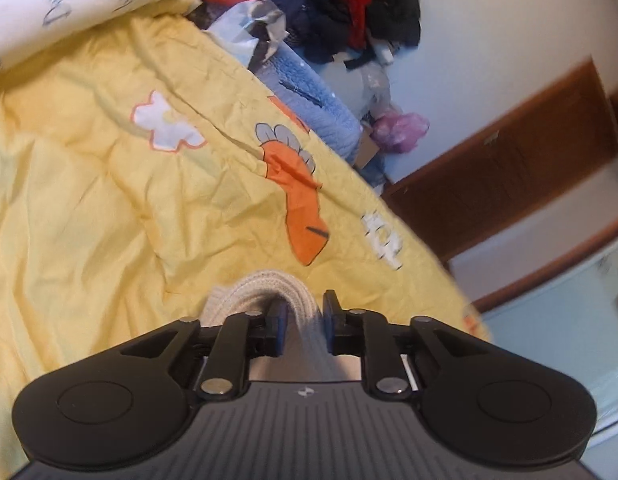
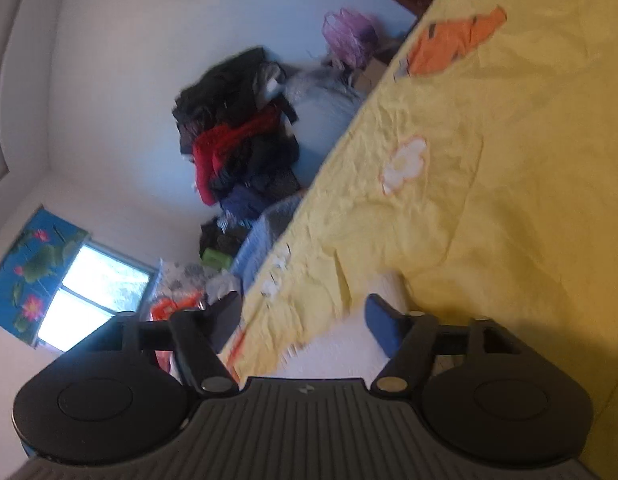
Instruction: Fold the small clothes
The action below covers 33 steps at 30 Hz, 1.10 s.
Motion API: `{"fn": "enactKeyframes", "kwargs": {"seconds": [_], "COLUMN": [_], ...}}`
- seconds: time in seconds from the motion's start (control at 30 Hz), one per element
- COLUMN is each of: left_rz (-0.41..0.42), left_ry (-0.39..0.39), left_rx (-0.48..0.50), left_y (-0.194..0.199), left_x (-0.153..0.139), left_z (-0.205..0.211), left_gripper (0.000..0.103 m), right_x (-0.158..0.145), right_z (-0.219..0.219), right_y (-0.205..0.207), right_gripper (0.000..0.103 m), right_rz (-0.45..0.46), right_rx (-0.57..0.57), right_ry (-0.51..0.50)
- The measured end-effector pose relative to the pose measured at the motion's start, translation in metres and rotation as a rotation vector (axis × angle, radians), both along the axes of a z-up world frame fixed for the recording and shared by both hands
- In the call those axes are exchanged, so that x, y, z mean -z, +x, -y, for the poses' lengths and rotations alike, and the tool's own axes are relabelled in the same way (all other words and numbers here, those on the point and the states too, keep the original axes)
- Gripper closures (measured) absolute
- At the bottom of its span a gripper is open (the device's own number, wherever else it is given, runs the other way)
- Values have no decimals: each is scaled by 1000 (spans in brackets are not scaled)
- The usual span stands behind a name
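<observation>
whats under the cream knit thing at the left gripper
The yellow bedsheet lies under the cream knit garment. Its lower part hangs between the left gripper fingers; anything beneath is covered.

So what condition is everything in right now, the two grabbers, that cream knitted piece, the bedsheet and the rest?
Left gripper: jaws slightly apart, cream knit between them, draped over one finger.
Cream knit garment: bunched, hanging from the left gripper.
Right gripper: jaws wide open, holding nothing.
Yellow bedsheet: spread out, wrinkled.
Clothes pile: heaped, unfolded.
</observation>
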State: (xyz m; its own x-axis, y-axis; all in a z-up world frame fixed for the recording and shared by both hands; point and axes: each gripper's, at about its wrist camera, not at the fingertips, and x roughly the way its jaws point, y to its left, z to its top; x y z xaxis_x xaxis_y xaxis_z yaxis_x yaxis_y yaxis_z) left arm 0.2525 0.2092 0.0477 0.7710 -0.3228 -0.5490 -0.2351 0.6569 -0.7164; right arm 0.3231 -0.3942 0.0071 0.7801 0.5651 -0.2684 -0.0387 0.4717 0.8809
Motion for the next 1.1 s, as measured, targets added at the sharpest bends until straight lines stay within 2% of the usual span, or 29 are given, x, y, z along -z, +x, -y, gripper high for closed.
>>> {"fn": "enactKeyframes", "kwargs": {"seconds": [0.07, 0.1, 0.13, 0.2, 0.23, 0.37, 0.53, 0.6, 0.7, 0.8, 0.9, 0.97, 1.0, 1.03, 1.1], "left_rz": [30, 43, 59, 114, 129, 77, 55, 30, -10, 20, 45, 47, 32, 2, -23], "left_ry": [6, 25, 46, 66, 79, 65, 124, 140, 83, 78, 30, 66, 89, 121, 100], "left_rx": [-18, -33, -60, -111, -131, -103, -48, -35, -29, -87, -139, -139, -140, -153, -148], "left_y": [-13, -22, -34, -61, -76, -135, -191, -196, -193, -191, -185, -177, -173, -170, -166], "left_x": [-10, -15, -21, -28, -30, -15, 11, 24, 43, 45, 49, 48, 47, 46, 49], "left_z": [-3, -3, -5, -9, -12, -6, 27, 39, 48, 53, 55, 61, 64, 66, 63], "left_gripper": [75, 61, 37, 14, 13, 13, 13, 13, 13, 11, 10, 11, 25, 55, 67], "right_x": [-12, -15, -19, -28, -31, -27, 3, 15, 23, 27, 28, 28, 28, 29, 33], "right_z": [7, 10, 13, 21, 23, 35, 40, 33, 16, -6, -27, -41, -46, -49, -50], "right_y": [-10, -18, -29, -56, -73, -146, -211, -216, -212, -200, -193, -190, -188, -185, -180], "right_gripper": [25, 25, 25, 25, 25, 25, 25, 25, 25, 24, 23, 25, 35, 52, 72], "right_rz": [38, 48, 56, 77, 85, 64, -22, -71, -84, -82, -52, -38, -34, -46, -53], "right_rx": [-12, -35, -53, -83, -98, -122, -126, -115, -110, -113, -54, -27, -16, -6, -4], "right_ry": [3, 7, 5, -22, -46, -113, -114, -133, -137, -129, -179, -230, -252, -267, -261]}}
